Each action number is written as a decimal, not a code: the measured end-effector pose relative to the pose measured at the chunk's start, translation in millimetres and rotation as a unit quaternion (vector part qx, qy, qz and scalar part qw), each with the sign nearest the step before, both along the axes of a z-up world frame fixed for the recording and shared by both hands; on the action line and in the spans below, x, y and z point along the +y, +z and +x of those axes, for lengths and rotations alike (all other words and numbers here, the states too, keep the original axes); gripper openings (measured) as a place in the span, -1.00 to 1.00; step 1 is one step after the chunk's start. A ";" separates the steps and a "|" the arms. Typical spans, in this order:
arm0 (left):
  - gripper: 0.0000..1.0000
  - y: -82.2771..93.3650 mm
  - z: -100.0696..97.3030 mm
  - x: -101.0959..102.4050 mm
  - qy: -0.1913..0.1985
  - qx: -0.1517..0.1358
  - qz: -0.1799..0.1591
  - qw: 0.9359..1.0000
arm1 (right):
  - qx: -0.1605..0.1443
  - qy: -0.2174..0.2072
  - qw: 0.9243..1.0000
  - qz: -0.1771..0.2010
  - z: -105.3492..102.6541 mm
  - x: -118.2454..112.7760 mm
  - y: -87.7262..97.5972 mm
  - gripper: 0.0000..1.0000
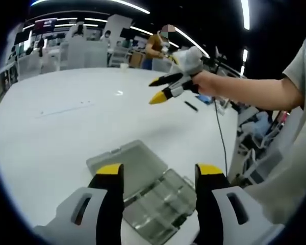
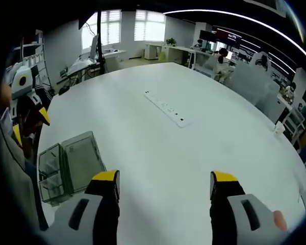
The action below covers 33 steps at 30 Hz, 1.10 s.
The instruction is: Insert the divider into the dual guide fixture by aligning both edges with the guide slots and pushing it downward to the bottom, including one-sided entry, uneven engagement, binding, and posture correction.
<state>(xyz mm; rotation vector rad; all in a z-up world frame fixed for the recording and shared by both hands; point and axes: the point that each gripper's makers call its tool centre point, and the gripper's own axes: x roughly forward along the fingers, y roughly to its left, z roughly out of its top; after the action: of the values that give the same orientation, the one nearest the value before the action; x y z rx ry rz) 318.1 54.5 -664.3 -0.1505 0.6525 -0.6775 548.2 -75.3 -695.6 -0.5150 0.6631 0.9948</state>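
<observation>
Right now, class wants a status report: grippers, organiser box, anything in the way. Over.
Both grippers open, empty: left gripper over the clear compartment box, right gripper above bare table. Box lid open. No divider seen. Power strip well clear.

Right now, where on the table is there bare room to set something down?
Free: the wide white tabletop between the clear plastic case and the power strip, and beyond the strip toward the far edge. Crowded: the near corner, where the open case, the left gripper and a cable at the table's edge sit.
</observation>
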 end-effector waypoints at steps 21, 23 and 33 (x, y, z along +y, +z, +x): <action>0.22 -5.0 -1.3 8.1 -0.007 -0.002 0.018 1.000 | 0.012 -0.026 1.000 -0.002 54.1 7.3 -14.2 0.44; 0.22 -5.7 -1.1 9.0 -0.006 -0.001 0.018 1.000 | 0.013 -0.028 1.000 -0.003 58.4 8.8 -15.5 0.44; 0.23 -6.3 0.4 13.4 0.003 0.000 0.018 1.000 | 0.019 -0.039 0.999 -0.007 85.5 10.7 -26.5 0.43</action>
<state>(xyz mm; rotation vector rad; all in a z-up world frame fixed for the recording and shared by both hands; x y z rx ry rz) 318.6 67.9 -670.6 -0.1190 0.6647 -0.6594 633.7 -64.6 -722.1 -0.4803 0.7190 0.9279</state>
